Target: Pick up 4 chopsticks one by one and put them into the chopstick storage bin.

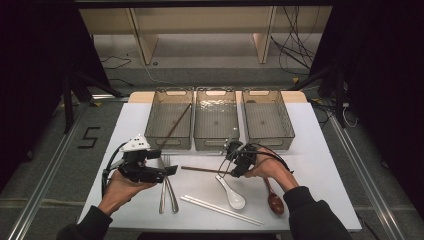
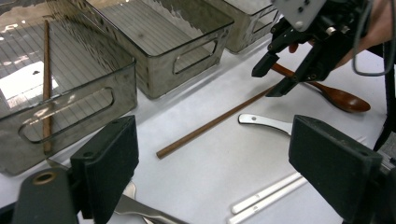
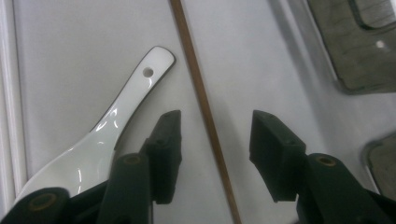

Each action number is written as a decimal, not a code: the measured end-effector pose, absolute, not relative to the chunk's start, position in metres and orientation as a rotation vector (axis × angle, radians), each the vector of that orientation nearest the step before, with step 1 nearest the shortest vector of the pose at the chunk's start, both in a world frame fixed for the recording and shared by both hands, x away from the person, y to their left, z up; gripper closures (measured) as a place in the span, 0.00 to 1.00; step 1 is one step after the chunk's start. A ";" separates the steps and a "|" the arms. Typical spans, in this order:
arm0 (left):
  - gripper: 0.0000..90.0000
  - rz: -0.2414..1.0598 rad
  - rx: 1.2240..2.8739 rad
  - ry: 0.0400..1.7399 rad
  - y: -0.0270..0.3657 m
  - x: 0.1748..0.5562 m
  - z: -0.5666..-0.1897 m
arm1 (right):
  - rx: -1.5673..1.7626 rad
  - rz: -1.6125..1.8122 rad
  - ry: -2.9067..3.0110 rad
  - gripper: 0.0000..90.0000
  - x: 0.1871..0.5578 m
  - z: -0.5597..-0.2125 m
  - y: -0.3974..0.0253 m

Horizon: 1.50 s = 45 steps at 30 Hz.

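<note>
left bin (image 1: pixel 170 122): one brown chopstick (image 1: pixel 176 125) | middle bin (image 1: pixel 216 120), right bin (image 1: pixel 267 117): empty

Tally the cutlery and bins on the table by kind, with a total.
Brown chopsticks: 2
White chopsticks: 2
Forks: 2
White spoon: 1
Wooden spoon: 1
Clear bins: 3
Total: 11

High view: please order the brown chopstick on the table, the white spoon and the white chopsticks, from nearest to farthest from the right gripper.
1. Brown chopstick, between the open jaws of the right gripper.
2. White spoon, just below.
3. White chopsticks, near the front edge.
</note>
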<state>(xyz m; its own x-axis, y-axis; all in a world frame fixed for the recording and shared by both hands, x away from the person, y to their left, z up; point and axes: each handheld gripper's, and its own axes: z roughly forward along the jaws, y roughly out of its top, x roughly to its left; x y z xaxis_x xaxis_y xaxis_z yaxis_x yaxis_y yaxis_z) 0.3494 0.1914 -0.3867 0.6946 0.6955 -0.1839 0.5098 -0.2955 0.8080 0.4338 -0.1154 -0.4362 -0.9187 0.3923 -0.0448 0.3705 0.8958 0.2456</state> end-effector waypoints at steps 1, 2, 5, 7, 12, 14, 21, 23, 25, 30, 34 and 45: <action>0.17 0.249 1.967 0.927 0.192 0.348 -0.387 | 0.590 0.343 2.978 0.65 0.435 -0.437 -0.115; 0.17 0.250 1.970 0.926 0.192 0.347 -0.387 | 0.592 0.336 2.982 0.66 0.435 -0.439 -0.114; 0.17 0.265 1.976 0.912 0.191 0.343 -0.388 | 0.586 0.316 2.994 0.70 0.437 -0.443 -0.112; 0.17 0.263 1.981 0.907 0.191 0.341 -0.389 | 0.582 0.299 3.004 0.73 0.439 -0.444 -0.111; 0.17 0.270 1.991 0.903 0.190 0.339 -0.390 | 0.565 0.273 3.020 0.78 0.442 -0.449 -0.107; 0.17 0.271 1.988 0.908 0.190 0.339 -0.391 | 0.571 0.266 3.022 0.81 0.443 -0.450 -0.105; 0.17 0.269 1.993 0.909 0.191 0.339 -0.391 | 0.551 0.232 3.048 0.88 0.445 -0.453 -0.100; 0.17 0.270 1.995 0.910 0.191 0.339 -0.392 | 0.541 0.218 3.050 0.88 0.445 -0.455 -0.099; 0.17 0.272 1.998 0.908 0.191 0.339 -0.392 | 0.547 0.207 3.055 0.90 0.445 -0.455 -0.098; 0.17 0.271 1.994 0.910 0.191 0.339 -0.392 | 0.516 0.161 3.058 0.94 0.443 -0.455 -0.094; 0.17 0.272 1.995 0.910 0.191 0.339 -0.392 | 0.466 0.145 3.053 0.95 0.441 -0.455 -0.092; 0.17 0.275 2.012 0.915 0.191 0.341 -0.396 | 0.409 0.183 3.024 0.96 0.436 -0.450 -0.094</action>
<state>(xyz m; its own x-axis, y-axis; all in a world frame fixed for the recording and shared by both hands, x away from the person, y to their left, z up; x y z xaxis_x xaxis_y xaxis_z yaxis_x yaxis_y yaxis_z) 0.3414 0.1912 -0.3961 0.7037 0.6954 -0.1458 0.4998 -0.3386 0.7972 0.4365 -0.0937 -0.4503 -0.9607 0.2694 -0.0677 0.2592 0.9571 0.1295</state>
